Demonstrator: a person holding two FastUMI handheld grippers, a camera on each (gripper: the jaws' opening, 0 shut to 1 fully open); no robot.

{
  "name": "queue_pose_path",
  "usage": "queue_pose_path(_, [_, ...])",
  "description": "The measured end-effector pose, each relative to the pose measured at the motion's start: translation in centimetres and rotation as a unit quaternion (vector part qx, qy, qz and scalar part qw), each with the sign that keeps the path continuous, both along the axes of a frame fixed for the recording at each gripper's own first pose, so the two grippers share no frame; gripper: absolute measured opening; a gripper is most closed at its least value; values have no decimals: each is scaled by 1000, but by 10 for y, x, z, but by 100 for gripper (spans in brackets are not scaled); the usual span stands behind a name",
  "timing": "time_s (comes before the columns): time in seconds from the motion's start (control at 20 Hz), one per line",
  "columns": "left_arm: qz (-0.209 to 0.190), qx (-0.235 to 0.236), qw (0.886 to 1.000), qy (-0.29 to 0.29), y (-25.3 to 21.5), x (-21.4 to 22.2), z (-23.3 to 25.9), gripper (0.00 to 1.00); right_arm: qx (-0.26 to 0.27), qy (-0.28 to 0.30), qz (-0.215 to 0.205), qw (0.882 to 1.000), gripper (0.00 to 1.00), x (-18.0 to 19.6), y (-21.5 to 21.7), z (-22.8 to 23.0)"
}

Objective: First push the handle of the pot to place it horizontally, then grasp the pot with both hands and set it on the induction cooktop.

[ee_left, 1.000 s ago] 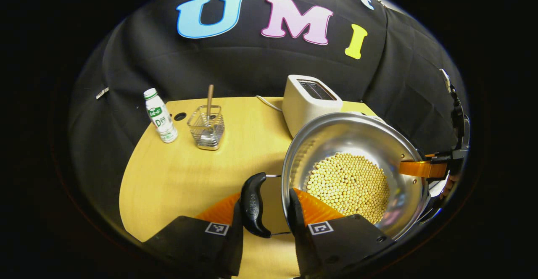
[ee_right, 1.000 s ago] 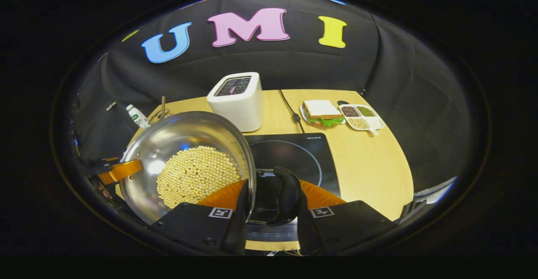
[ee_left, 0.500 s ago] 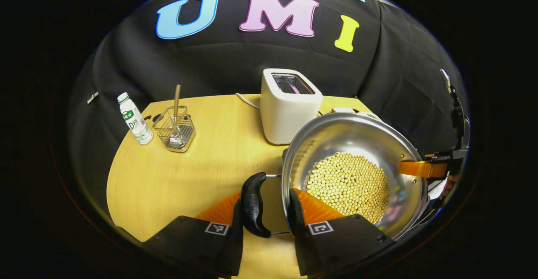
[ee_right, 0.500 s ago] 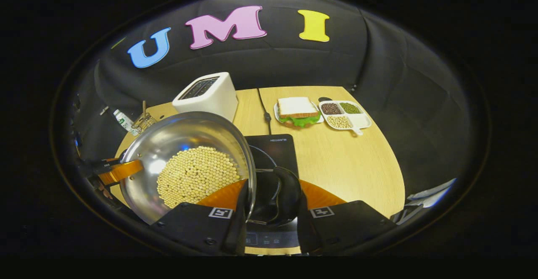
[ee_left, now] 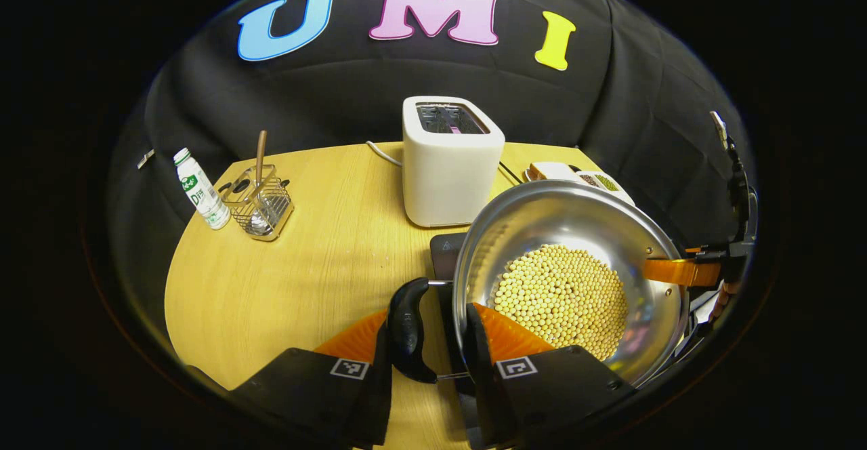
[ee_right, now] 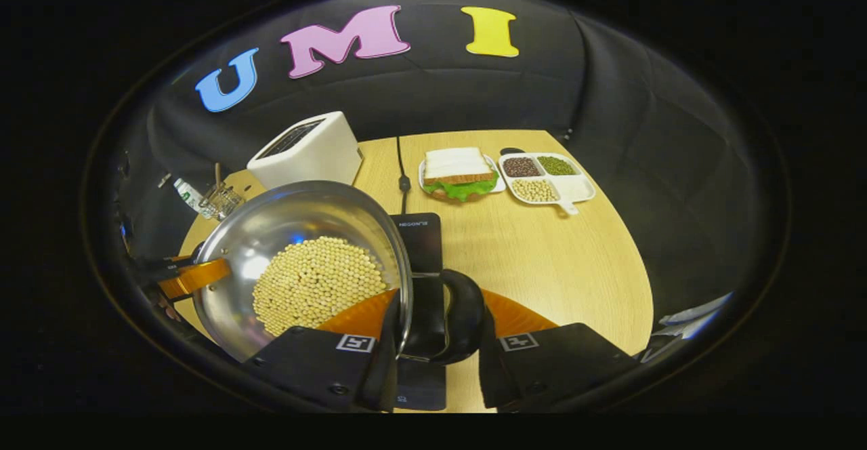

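1. The steel pot (ee_left: 569, 267), its floor covered in yellow beans (ee_left: 561, 299), hangs in the air between the two grippers, above the black induction cooktop (ee_right: 420, 233). Only a strip of the cooktop shows to the right of the pot wall and below the handle.
2. The left gripper (ee_left: 427, 355) has its fingers closed around the pot's left black side handle (ee_left: 408, 331), which lies level. One finger is outside the handle and the other is by the pot wall.
3. The right gripper (ee_right: 437, 352) is clamped the same way on the right side handle (ee_right: 460, 318). In the left gripper view it appears at the pot's far rim.
4. Both grippers point inward at the pot from opposite sides and angle slightly downward, so the rim reads roughly level.
5. Main risk: the handles look like swivelling loops on wire pins. If one hand sinks or twists, the pot could pivot in the grip and spill beans.
6. Second risk: the pot hides most of the cooktop, so it could be set down off-centre or catch the edge.
7. The white toaster (ee_left: 452, 158) stands just beyond the cooktop on the far side. Drifting that way could knock it or its cord (ee_right: 401, 175).
8. Uneven release could jolt the pot.
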State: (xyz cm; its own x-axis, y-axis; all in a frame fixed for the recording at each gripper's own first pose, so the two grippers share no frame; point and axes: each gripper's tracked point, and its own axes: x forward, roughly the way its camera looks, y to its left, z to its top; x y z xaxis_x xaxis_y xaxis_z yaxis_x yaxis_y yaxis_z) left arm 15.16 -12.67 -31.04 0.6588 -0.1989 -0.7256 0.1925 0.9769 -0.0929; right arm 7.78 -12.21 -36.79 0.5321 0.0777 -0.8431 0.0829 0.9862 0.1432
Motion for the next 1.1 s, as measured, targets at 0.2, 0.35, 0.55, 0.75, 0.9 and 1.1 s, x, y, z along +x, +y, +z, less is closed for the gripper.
queue_pose_path(0.2, [6, 4, 1000, 1, -3, 3, -6, 54, 4, 0, 3, 1000, 48, 3, -2, -8])
queue_pose_path(0.35, [9, 1, 1000, 5, -3, 3, -10, 53, 1, -3, 7, 1000, 51, 3, -2, -10])
queue_pose_path(0.55, [6, 2, 1000, 2, -4, 5, -10, 54, 9, -2, 1, 1000, 52, 2, -2, -14])
queue_pose_path(0.75, [6, 1, 1000, 7, -4, 5, -12, 55, 11, -1, -1, 1000, 52, 2, -3, -13])
queue_pose_path(0.9, [7, 0, 1000, 8, -4, 4, -13, 55, 13, 0, -4, 1000, 52, 3, -3, -14])
queue_pose_path(1.1, [9, 1, 1000, 10, -4, 5, -13, 58, 11, 3, -5, 1000, 56, 2, -4, -13])
